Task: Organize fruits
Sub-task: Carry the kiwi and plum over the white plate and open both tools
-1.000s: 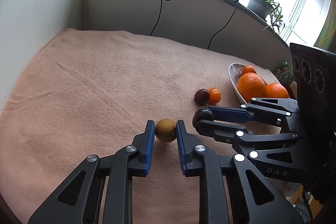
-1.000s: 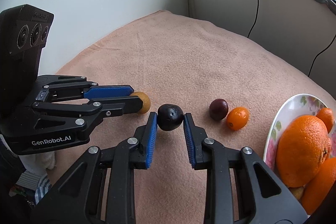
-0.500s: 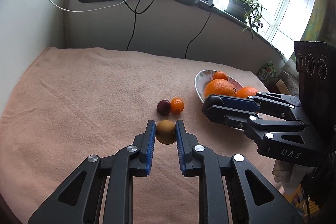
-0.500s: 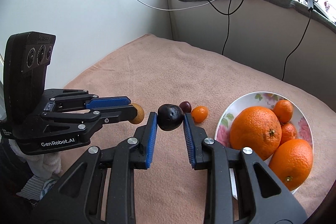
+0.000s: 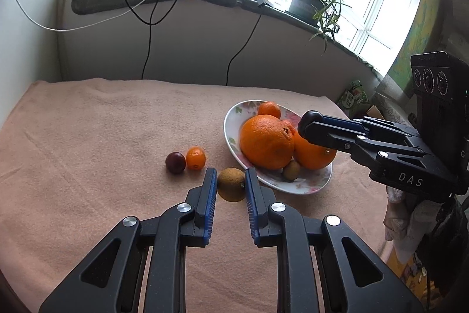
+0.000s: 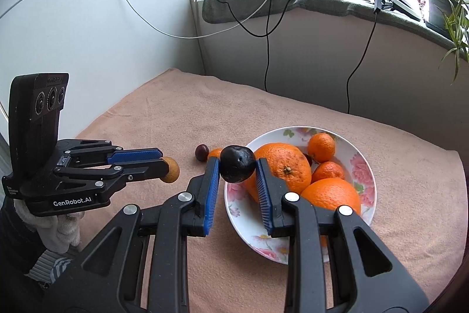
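The right gripper (image 6: 237, 166), clamped on the dark round plum (image 6: 237, 167), hung over the floral white bowl's (image 6: 363, 166) near-left rim, while the left gripper (image 5: 231, 183), pinching the brown kiwi (image 5: 231, 184), trailed left of it.

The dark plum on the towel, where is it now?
In the left wrist view the dark plum lies left of centre, touching the small mandarin, left of the bowl.

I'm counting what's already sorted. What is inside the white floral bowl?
The white floral bowl holds two large oranges, three small mandarins and a brown kiwi. Anything beneath the oranges is hidden.
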`<move>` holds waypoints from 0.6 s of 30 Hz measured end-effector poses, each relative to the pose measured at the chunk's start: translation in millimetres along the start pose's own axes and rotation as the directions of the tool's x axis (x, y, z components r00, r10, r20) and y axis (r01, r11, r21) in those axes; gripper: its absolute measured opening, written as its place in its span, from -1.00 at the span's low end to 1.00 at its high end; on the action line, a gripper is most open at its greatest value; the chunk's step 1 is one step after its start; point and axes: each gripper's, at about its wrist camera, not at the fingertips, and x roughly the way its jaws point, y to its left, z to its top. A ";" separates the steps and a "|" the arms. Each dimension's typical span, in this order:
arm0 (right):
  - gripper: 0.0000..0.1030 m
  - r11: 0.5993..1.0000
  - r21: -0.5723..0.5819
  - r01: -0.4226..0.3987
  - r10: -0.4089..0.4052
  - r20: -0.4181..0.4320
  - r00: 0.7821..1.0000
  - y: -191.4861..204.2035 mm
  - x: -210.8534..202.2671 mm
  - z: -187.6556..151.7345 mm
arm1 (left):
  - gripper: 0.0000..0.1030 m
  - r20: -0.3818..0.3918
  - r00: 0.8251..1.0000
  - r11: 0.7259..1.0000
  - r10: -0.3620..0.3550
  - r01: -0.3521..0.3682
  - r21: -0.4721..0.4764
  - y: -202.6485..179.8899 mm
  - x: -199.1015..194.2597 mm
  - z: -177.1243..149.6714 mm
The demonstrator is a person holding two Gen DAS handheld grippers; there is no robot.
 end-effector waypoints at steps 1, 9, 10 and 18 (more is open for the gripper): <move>-0.48 1.000 0.007 0.007 -0.007 0.003 1.000 -4.7 -1.8 -0.2 | -0.65 0.000 1.000 1.000 -0.005 0.005 0.005 -4.1 1.0 0.7; -0.48 0.997 0.057 0.053 -0.054 0.018 0.998 -38.0 -12.7 -0.6 | -0.65 -0.001 0.999 0.999 -0.040 0.040 0.034 -25.0 14.1 12.6; -0.48 0.996 0.063 0.057 -0.059 0.020 0.998 -41.7 -13.4 -0.8 | -0.65 0.000 0.999 0.998 -0.043 0.043 0.038 -26.8 15.6 14.7; -0.48 0.991 0.112 0.077 -0.079 0.013 0.997 -72.5 -9.2 2.2 | -0.65 0.008 0.998 0.997 -0.056 0.055 0.061 -34.0 36.4 39.4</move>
